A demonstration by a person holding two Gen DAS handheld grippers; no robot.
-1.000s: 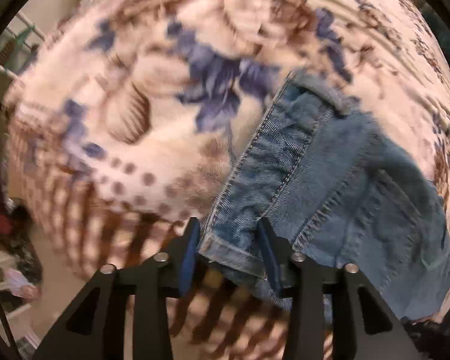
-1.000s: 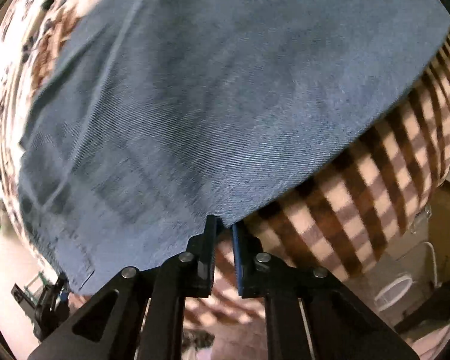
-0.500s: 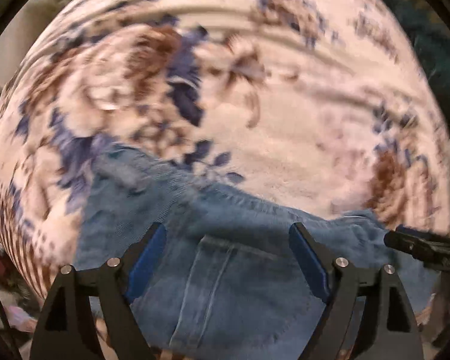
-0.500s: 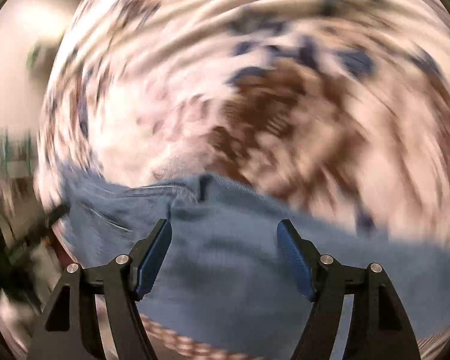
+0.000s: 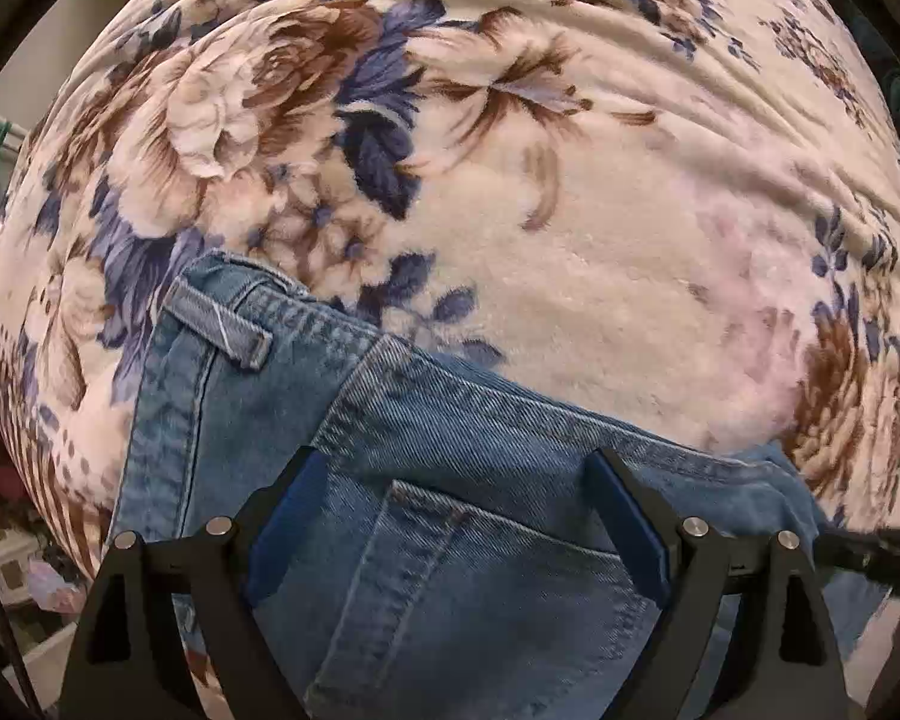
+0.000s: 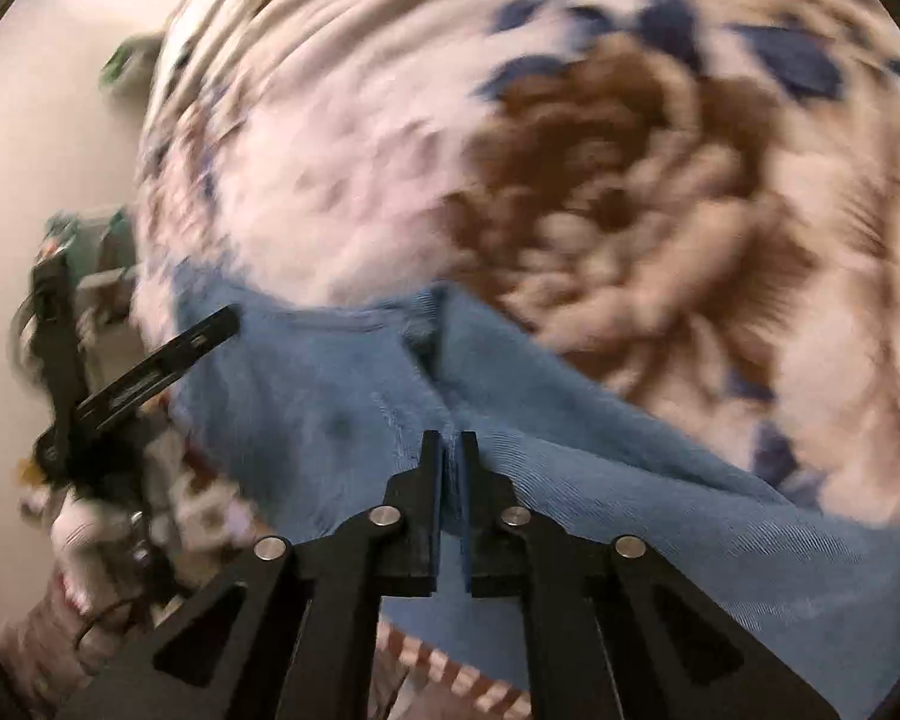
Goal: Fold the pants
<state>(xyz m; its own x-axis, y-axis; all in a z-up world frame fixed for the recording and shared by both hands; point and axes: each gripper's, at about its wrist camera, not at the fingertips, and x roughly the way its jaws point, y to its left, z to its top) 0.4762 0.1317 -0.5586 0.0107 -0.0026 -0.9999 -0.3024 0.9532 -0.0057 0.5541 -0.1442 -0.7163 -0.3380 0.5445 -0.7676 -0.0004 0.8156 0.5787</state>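
The left gripper [image 5: 456,516] hangs over the blue jeans [image 5: 450,432], its jaws opening wide, gripping nothing; the belt loop [image 5: 219,327] and back pocket [image 5: 486,576] lie below it. The jeans rest on the near edge of a floral plush blanket [image 5: 570,210]. At right, the right gripper [image 6: 448,450] is closing, pinching a denim fold between its blue pads.

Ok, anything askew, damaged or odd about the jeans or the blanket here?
Nothing stands out. The jeans lie on the floral blanket, intact, with the belt loop flat. The left gripper is opening over the back pocket; the right gripper is closing on a pinch of denim. The right view is blurred.
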